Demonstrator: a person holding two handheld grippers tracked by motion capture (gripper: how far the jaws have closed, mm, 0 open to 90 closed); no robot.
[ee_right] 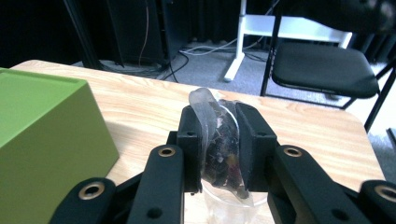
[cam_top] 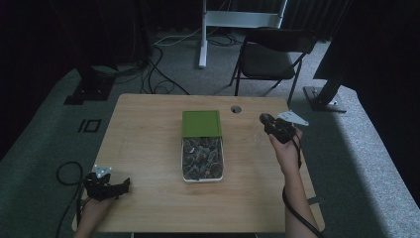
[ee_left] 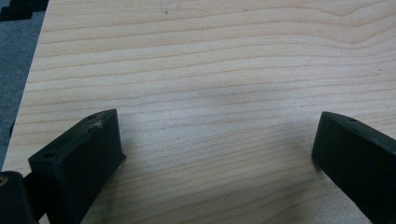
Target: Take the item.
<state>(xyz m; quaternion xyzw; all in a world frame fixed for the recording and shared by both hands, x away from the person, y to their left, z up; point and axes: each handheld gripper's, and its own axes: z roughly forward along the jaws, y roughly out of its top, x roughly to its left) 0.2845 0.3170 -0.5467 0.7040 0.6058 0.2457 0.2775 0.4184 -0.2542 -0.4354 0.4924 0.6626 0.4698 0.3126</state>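
A green box [cam_top: 200, 123] lies mid-table with a white tray [cam_top: 184, 174] drawn out toward me, holding several dark packets [cam_top: 200, 156]. To its right, my right gripper [cam_top: 271, 125] is raised over a small clear cup [cam_top: 258, 137]. In the right gripper view this gripper [ee_right: 219, 140] is shut on a clear packet with dark contents [ee_right: 218, 154], directly above the cup [ee_right: 229, 207], with the green box [ee_right: 42, 140] at the left. My left gripper [cam_top: 123, 186] rests at the table's front left corner. Its jaws [ee_left: 217, 149] stand wide open over bare wood, with nothing between them.
The wooden table [cam_top: 143, 148] has a round cable hole [cam_top: 236, 109] near its far edge. Behind it stand a black folding chair [cam_top: 270, 57] and a white stand leg [cam_top: 202, 34]. Cables trail over the grey floor at the left [cam_top: 67, 173].
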